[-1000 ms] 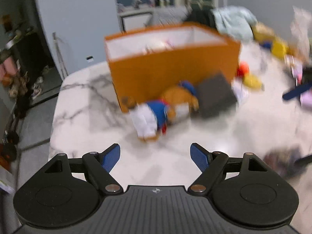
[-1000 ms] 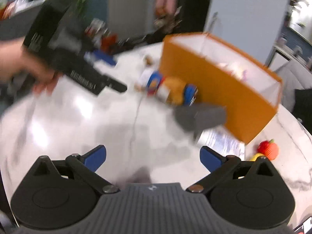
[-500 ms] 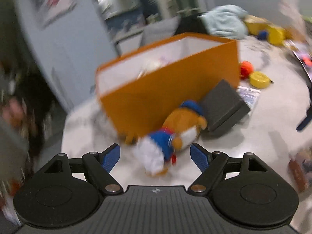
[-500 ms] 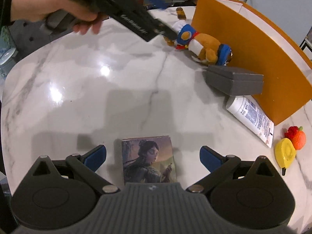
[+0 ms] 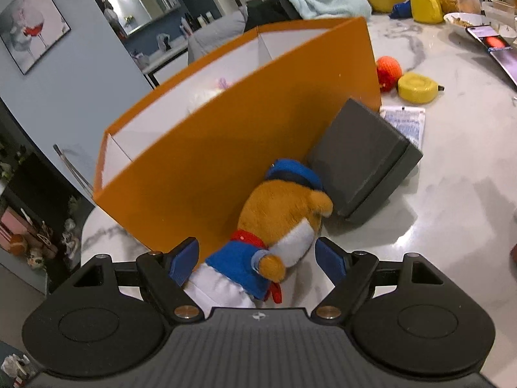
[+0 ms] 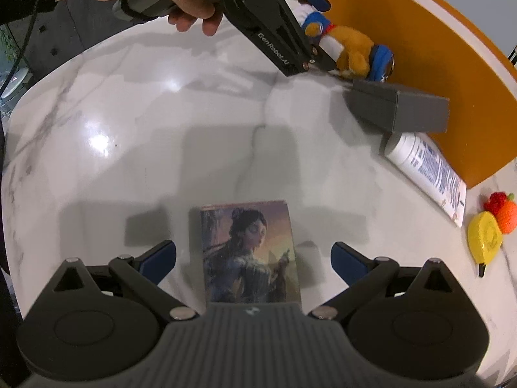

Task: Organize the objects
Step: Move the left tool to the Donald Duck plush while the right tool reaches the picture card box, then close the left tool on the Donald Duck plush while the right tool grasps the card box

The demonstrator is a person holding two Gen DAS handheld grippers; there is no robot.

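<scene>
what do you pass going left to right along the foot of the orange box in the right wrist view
plush toy dog in blue and white sailor clothes → flat grey lidded box → white printed tube → flat round yellow tape measure → red-orange knitted fruit

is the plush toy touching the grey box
Touching: the left wrist view shows the orange plush toy's ear pressed against the flat grey box's edge.

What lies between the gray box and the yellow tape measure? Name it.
A white tube lies flat between the gray box and the yellow tape measure, clearest in the right wrist view.
</scene>
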